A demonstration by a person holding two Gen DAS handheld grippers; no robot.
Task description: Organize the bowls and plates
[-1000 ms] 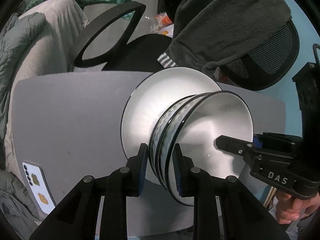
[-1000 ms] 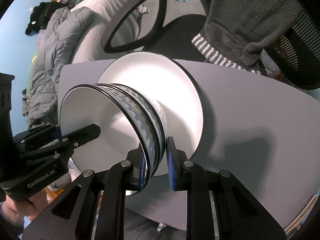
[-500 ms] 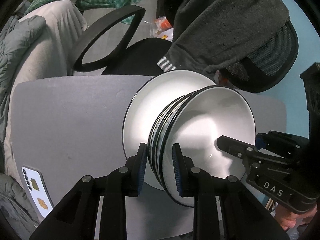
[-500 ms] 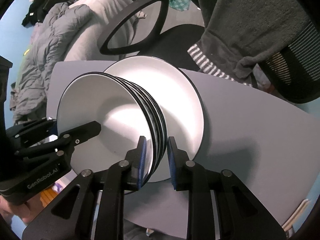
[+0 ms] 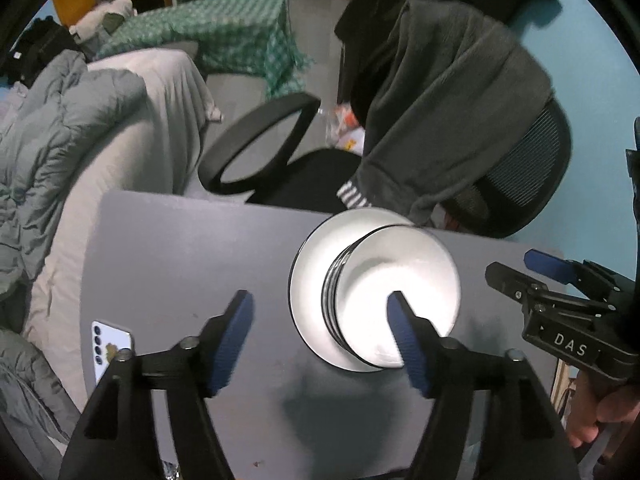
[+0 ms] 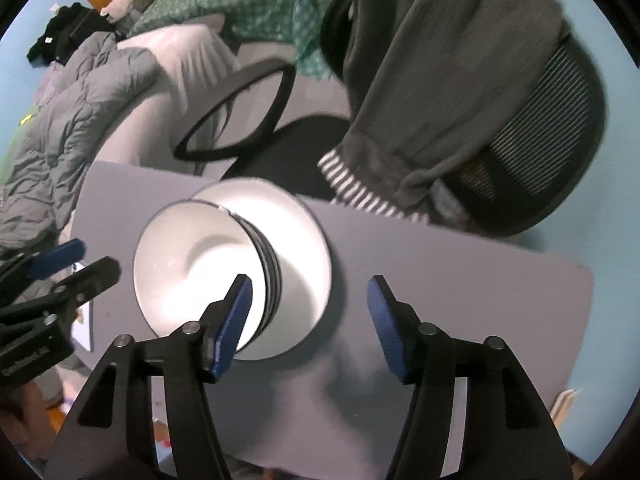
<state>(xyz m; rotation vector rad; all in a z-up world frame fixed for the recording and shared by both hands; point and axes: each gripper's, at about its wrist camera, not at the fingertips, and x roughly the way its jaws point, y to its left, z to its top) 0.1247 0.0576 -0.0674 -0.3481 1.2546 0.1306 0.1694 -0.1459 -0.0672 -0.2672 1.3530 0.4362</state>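
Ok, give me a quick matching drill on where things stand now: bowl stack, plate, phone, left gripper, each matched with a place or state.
Things:
1. bowl stack
2. plate
3. phone
4. left gripper

Places or states:
A. open, holding nothing
B. flat on the grey table, under the bowls
C. near the table's left edge
D. nested, resting on the plate

Pairs: 1-D, 2-B, 3-C, 4-A

Both grippers: black plastic frames w/ silver screws, blue ribbed pads (image 5: pixel 236 336). White "DAS" label (image 5: pixel 570 345) on one; bare skin on hand (image 5: pixel 604 412).
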